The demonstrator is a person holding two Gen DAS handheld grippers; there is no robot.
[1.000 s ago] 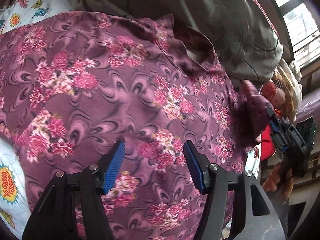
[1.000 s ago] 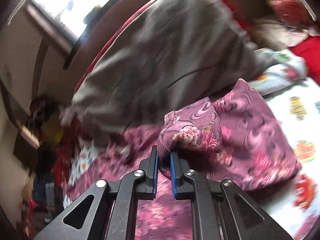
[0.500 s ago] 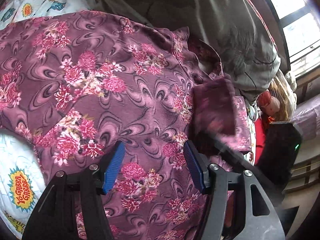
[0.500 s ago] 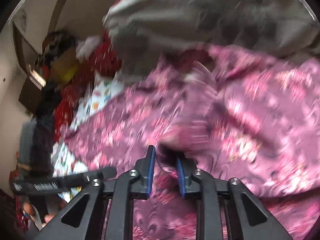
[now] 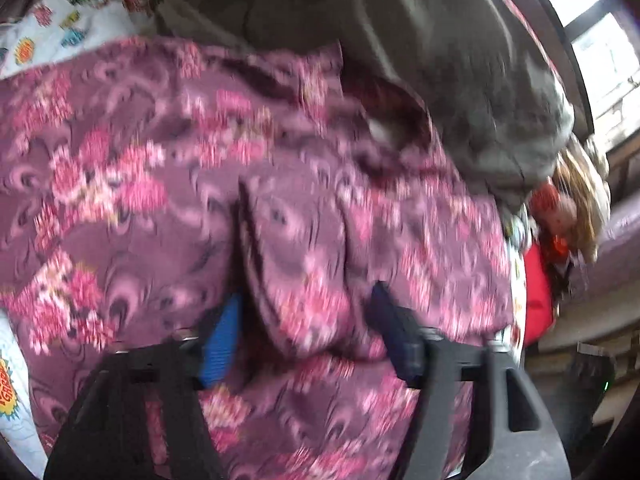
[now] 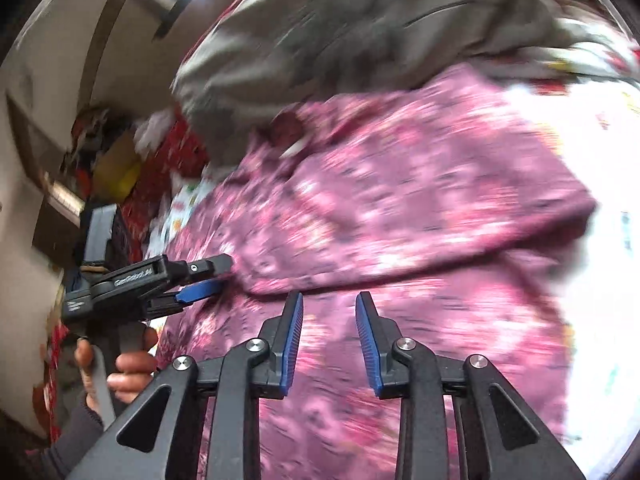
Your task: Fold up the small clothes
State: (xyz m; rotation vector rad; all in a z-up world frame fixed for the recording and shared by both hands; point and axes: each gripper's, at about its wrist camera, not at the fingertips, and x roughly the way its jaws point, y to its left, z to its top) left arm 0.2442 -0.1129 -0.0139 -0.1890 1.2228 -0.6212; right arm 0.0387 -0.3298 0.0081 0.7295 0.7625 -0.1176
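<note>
A: Logging both wrist views; both are motion-blurred. The floral purple garment [image 5: 168, 168] lies spread across the cartoon-print bedsheet [image 5: 60, 20], filling most of each frame. A folded-over flap [image 5: 304, 248] of it sits on top, running from centre toward 6 o'clock in the left wrist view.

B: Left gripper [image 5: 306, 328] state?

A: Jaws apart. The flap's lower end lies between the blue pads [image 5: 220, 340]; whether either pad touches the cloth I cannot tell through the blur. In the right wrist view the same gripper [image 6: 212, 278] enters from 9 o'clock, held by the left hand [image 6: 120, 364], with its tips at the edge of the folded layer.

B: Right gripper [image 6: 329, 344]?

A: Jaws apart, nothing between them, hovering over the lower layer of the garment [image 6: 400, 208] just below the fold edge.

B: Surroundings?

A: A grey blanket [image 5: 400, 60] is heaped at 12 o'clock, overlapping the garment's far edge. A red cloth [image 5: 538, 296] shows at 3 o'clock in the left wrist view, with a window [image 5: 604, 56] at 2 o'clock. White sheet is visible at 3 o'clock in the right wrist view.
</note>
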